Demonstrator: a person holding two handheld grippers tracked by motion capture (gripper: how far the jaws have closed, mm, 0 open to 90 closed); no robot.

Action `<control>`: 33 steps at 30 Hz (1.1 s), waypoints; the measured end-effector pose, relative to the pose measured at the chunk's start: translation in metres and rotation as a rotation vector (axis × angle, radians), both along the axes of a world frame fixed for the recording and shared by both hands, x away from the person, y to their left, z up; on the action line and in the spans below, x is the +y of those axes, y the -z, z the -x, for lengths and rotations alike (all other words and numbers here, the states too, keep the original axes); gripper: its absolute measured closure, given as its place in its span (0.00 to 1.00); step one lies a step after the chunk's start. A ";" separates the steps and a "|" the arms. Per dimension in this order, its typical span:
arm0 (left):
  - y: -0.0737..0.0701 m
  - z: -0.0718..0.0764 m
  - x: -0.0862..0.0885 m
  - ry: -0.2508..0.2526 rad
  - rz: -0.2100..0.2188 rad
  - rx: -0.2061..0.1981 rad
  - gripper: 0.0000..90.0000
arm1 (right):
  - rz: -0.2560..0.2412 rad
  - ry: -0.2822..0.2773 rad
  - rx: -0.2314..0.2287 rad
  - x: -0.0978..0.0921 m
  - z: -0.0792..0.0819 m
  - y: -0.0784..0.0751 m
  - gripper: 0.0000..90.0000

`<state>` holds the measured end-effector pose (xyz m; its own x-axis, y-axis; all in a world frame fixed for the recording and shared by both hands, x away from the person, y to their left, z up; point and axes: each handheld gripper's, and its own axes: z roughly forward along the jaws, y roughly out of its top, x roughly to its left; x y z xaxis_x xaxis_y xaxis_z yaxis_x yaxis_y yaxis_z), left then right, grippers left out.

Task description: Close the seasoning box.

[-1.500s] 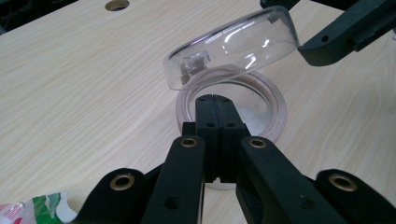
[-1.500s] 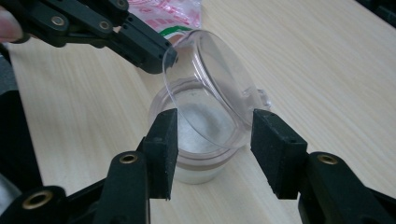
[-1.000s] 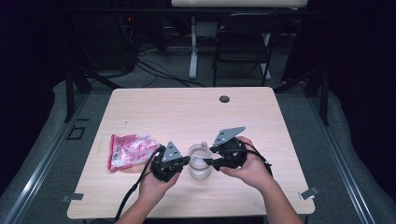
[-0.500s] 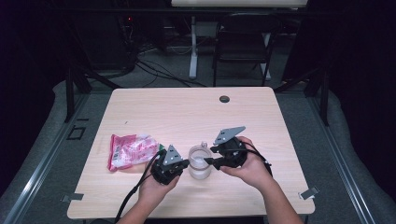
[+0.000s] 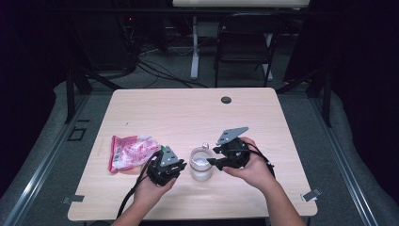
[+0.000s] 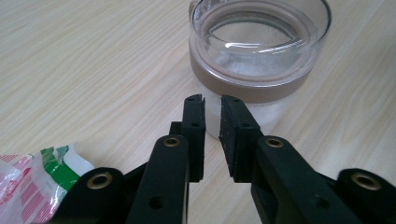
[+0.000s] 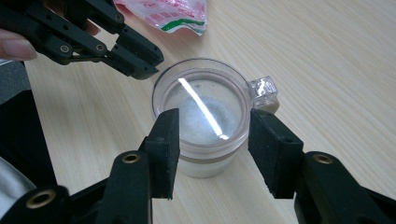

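A clear lidded jar [image 5: 201, 165] with a brown band and white powder inside stands on the table [image 5: 188, 113] between my hands. In the right gripper view the jar [image 7: 201, 112] shows a clear latch [image 7: 264, 88] on its far right. My right gripper [image 5: 210, 161] is open, its jaws [image 7: 214, 116] spread at the jar's near rim, one on each side. The left gripper [image 5: 184, 165] points at the jar's other side. Its jaws [image 6: 212, 100] are nearly together with nothing between them, just short of the jar [image 6: 257, 60].
A pink and white plastic packet [image 5: 127, 151] lies on the table left of the left hand, and its corner [image 6: 32, 179] appears in the left gripper view. A black round grommet [image 5: 226, 100] sits near the far edge. A dark chair [image 5: 244, 42] stands beyond the table.
Both hands and the jar have drifted slightly toward the table's near edge. The grippers keep their places on either side of the jar.
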<state>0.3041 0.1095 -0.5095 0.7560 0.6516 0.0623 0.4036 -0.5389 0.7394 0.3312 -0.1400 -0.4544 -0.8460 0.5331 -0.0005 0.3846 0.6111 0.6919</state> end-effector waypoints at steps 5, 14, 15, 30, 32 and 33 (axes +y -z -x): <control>-0.003 -0.002 0.007 -0.019 0.006 -0.011 0.78 | -0.001 0.010 -0.001 -0.001 -0.001 0.000 0.59; -0.007 -0.007 0.030 -0.078 0.022 -0.042 0.57 | -0.012 0.024 -0.005 -0.003 -0.002 0.001 0.57; -0.007 -0.007 0.033 -0.088 0.026 -0.043 0.56 | -0.009 0.027 -0.002 -0.004 -0.002 0.001 0.57; 0.001 -0.011 0.084 -0.199 0.050 -0.045 0.52 | -0.014 0.095 0.012 -0.015 -0.013 0.009 0.56; 0.005 -0.009 0.090 -0.206 0.044 -0.047 0.52 | -0.014 0.108 0.015 -0.017 -0.014 0.010 0.57; 0.005 -0.009 0.090 -0.206 0.044 -0.047 0.52 | -0.014 0.108 0.015 -0.017 -0.014 0.010 0.57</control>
<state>0.3135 0.1998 -0.5145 0.6034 0.7950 0.0620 0.4667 -0.4152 0.7809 0.3454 -0.1572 -0.4645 -0.7835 0.6210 0.0193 0.4579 0.5562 0.6936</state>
